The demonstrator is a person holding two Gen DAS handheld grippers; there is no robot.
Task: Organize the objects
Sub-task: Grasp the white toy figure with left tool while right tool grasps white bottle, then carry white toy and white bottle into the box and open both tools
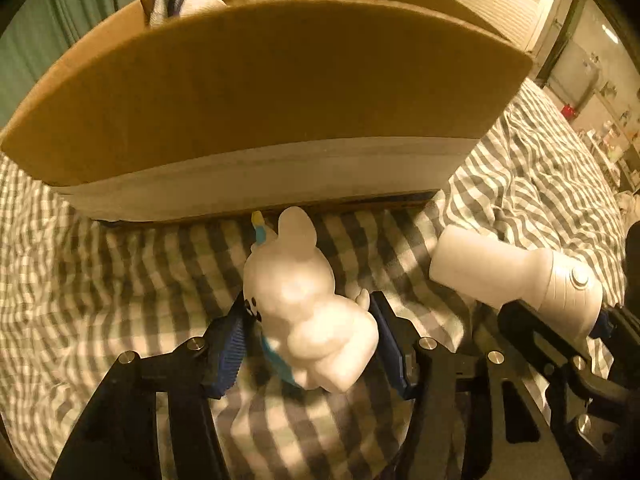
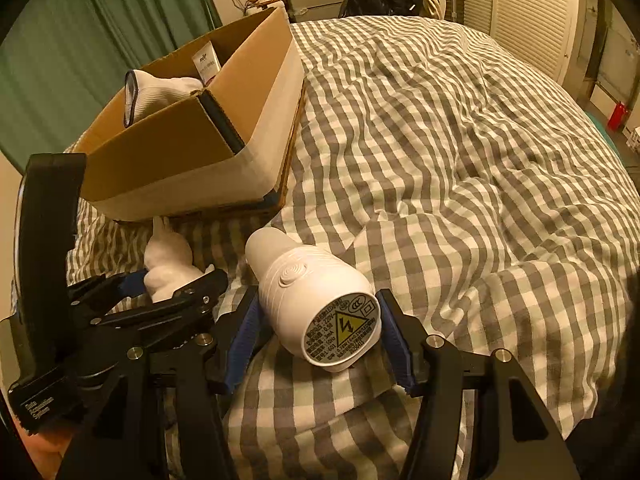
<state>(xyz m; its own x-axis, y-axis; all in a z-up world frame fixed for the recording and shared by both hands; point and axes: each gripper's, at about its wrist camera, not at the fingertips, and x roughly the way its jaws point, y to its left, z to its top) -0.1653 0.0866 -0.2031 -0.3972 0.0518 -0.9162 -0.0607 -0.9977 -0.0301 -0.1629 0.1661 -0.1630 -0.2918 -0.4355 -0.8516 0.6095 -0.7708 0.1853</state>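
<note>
A white rabbit-shaped figure [image 1: 296, 292] with a blue and yellow bit lies on the checked bedcover just in front of the cardboard box [image 1: 280, 80]. My left gripper [image 1: 308, 308] is shut on it, blue pads pressed to both its sides. To its right, a white cylindrical appliance [image 2: 312, 292] with a yellow warning label on its end sits between the pads of my right gripper [image 2: 318, 304], which is shut on it. The right wrist view also shows the rabbit figure [image 2: 168, 264] in the left gripper [image 2: 176, 284]. The two grippers are close side by side.
The open cardboard box [image 2: 192, 152] holds a white sock-like cloth [image 2: 160, 88] and a small white carton [image 2: 206, 62]. The grey-and-white checked bedcover [image 2: 440, 160] stretches rumpled to the right. A green curtain [image 2: 80, 40] hangs behind the box.
</note>
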